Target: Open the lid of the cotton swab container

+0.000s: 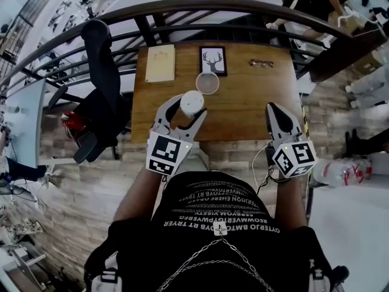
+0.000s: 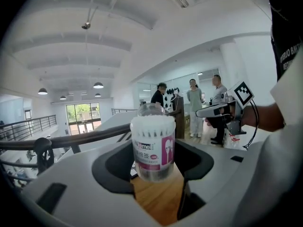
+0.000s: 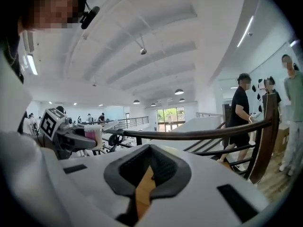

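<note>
1. Two grippers are over the near edge of the wooden table (image 1: 243, 111). The left gripper (image 1: 189, 107) (image 2: 152, 161) has its jaws wide, pressed on the cotton swab container (image 1: 192, 100) (image 2: 152, 145), which stands upright between them.
2. White swab tips fill the container's top, and a pink label faces the left gripper's camera.
3. Just beyond the left gripper's tips, the clear round lid (image 1: 207, 83) lies on the table, apart from the container.
4. Well to the right, the right gripper (image 1: 271, 107) (image 3: 147, 167) has its jaws pressed together with nothing between them.
5. Past the lid stands a framed deer picture (image 1: 213, 60), with a tan notebook (image 1: 160, 63) to its left. A pair of glasses (image 1: 261, 63) lies ahead of the right gripper.
</note>
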Demonstrator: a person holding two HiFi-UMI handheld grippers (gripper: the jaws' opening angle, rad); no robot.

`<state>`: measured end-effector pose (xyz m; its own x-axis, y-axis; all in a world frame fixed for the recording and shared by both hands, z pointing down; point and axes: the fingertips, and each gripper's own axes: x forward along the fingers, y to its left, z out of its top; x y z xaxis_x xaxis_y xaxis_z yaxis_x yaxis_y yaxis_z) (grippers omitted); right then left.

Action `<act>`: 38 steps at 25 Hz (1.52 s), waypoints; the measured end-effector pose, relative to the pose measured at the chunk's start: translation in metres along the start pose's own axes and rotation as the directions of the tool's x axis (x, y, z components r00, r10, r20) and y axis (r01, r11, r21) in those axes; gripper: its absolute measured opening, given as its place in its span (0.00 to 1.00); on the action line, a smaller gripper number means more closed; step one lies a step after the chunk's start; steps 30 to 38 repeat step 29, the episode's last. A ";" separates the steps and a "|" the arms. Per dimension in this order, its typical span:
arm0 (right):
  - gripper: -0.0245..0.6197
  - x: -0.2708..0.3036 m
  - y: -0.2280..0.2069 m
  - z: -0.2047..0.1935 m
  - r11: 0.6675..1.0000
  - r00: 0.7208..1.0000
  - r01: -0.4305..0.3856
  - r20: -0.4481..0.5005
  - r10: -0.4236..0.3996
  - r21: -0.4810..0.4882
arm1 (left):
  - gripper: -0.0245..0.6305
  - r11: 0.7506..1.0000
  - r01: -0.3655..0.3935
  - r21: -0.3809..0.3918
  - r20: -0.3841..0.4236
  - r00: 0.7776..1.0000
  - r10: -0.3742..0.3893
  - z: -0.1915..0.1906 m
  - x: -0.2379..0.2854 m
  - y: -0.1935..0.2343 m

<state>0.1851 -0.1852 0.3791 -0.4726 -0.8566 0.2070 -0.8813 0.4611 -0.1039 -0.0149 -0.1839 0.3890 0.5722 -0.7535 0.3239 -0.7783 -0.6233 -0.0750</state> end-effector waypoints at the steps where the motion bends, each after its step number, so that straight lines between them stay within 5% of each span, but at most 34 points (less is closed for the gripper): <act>1: 0.06 -0.001 -0.002 0.001 1.000 1.000 0.005 0.001 -0.005 -0.002 | 0.45 1.000 -0.005 -0.004 0.007 1.000 0.005 0.002 -0.002 0.002; 38: 0.06 -0.031 0.014 0.003 0.998 0.999 -0.036 0.016 0.037 -0.059 | 0.45 0.999 -0.046 0.005 0.035 0.998 0.045 0.009 -0.032 -0.033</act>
